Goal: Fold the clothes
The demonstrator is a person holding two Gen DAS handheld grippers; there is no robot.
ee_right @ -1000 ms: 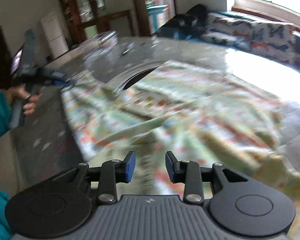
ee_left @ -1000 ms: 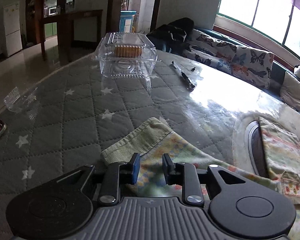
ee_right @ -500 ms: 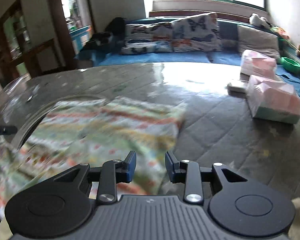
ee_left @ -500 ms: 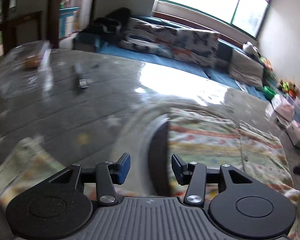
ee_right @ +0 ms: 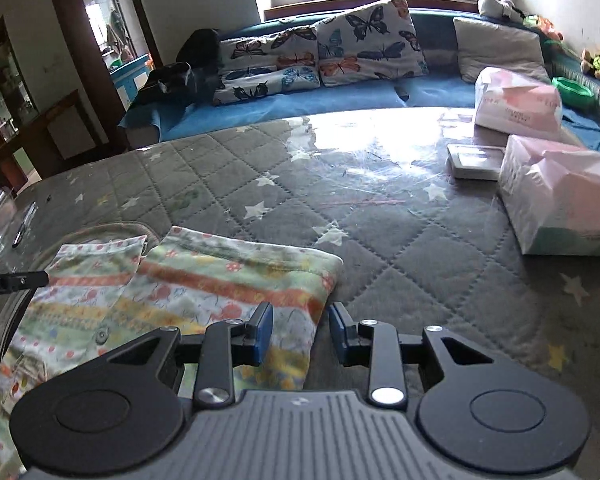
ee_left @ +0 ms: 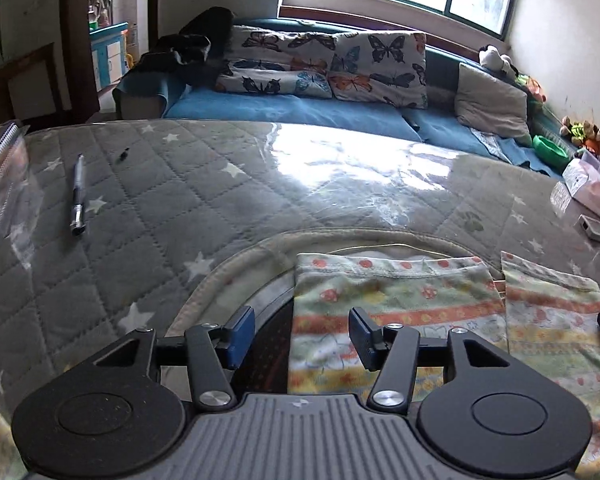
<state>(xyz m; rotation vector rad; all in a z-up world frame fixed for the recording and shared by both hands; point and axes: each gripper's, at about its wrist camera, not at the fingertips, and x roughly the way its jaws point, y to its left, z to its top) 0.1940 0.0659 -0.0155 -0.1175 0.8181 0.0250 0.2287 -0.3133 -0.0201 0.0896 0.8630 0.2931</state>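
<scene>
Left gripper [ee_left: 302, 334] spreading, right gripper [ee_right: 300, 333] narrowing, both over the patterned garment's [ee_right: 220, 276] edges, pinching nothing; pink tissue packs [ee_right: 560, 196] sealed, contents hidden

Right gripper [ee_right: 300, 330] over patterned garment's [ee_right: 204, 280] right edge
Jaws closing, pads not pressing cloth; garment flat on grey quilted table [ee_right: 380, 240]; pink tissue packs [ee_right: 560, 204] far right.

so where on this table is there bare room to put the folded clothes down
The widest bare patch is the quilted table cover, between the patterned garment and the pink tissue packs. A second lies between the pen and the garment. The right edge is crowded with packs and a small white box.
</scene>
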